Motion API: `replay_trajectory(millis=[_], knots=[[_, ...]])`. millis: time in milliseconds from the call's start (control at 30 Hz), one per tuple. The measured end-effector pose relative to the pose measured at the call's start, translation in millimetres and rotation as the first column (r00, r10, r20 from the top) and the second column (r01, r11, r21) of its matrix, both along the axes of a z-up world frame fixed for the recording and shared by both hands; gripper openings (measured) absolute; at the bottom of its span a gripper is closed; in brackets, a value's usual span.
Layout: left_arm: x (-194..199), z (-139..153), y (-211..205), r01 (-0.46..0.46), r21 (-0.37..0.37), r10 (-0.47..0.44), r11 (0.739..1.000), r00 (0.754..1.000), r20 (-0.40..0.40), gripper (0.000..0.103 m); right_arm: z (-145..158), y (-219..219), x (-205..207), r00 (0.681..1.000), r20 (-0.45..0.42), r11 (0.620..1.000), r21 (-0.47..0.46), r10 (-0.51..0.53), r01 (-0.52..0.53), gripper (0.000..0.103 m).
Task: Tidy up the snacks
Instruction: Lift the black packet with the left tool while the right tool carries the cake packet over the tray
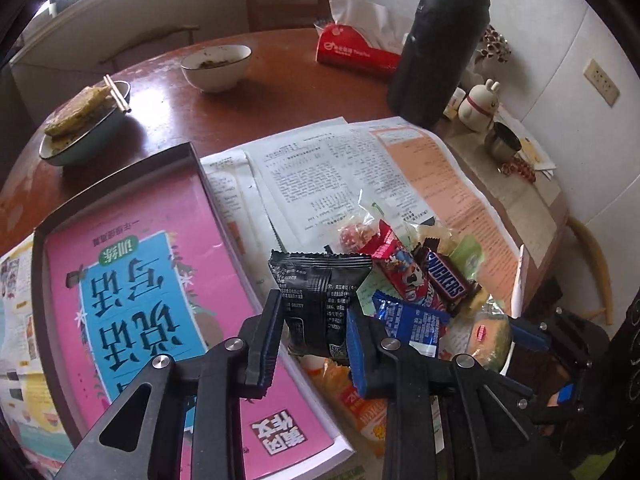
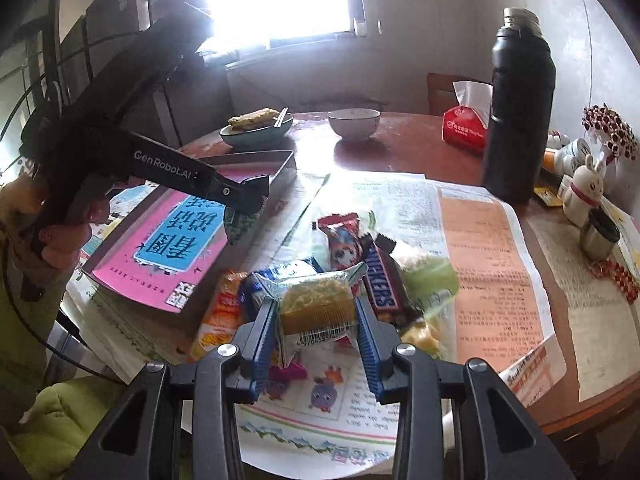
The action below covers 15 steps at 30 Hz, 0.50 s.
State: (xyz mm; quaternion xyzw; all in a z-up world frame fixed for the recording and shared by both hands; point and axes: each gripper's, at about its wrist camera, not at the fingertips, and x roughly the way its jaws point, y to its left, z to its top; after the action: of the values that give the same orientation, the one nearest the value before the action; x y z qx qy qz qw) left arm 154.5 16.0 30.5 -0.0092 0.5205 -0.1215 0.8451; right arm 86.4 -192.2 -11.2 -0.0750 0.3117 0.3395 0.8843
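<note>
Crinkly, light black packet [image 1: 320, 300] is pinched by the left gripper [image 1: 312, 336]; the yellow cake pack [image 2: 316, 304], soft and crushable, is clamped by the right gripper [image 2: 318, 336] at its sides.

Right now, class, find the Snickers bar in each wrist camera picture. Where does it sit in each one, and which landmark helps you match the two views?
Left wrist view: the Snickers bar lies right of centre in the snack pile, just beyond the left gripper.
Right wrist view: the bar lies just right of centre, behind the right gripper.
Shared landmark: the tall black flask, upper right in both.
</note>
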Motion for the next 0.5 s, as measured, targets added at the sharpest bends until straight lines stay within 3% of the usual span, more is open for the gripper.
replay_trajectory(millis=[267, 500], knots=[[-16, 23, 24, -0.049, -0.042, 0.052, 0.998, 0.996, 0.067, 0.03, 17, 19, -4, 0.999, 0.035, 0.999, 0.01, 0.041, -0.041, 0.039], [-42, 24, 63, -0.149, 0.009, 0.147, 0.989, 0.984, 0.097, 0.03, 27, 57, -15, 0.989, 0.056, 0.99, 0.005, 0.139, -0.139, 0.039]])
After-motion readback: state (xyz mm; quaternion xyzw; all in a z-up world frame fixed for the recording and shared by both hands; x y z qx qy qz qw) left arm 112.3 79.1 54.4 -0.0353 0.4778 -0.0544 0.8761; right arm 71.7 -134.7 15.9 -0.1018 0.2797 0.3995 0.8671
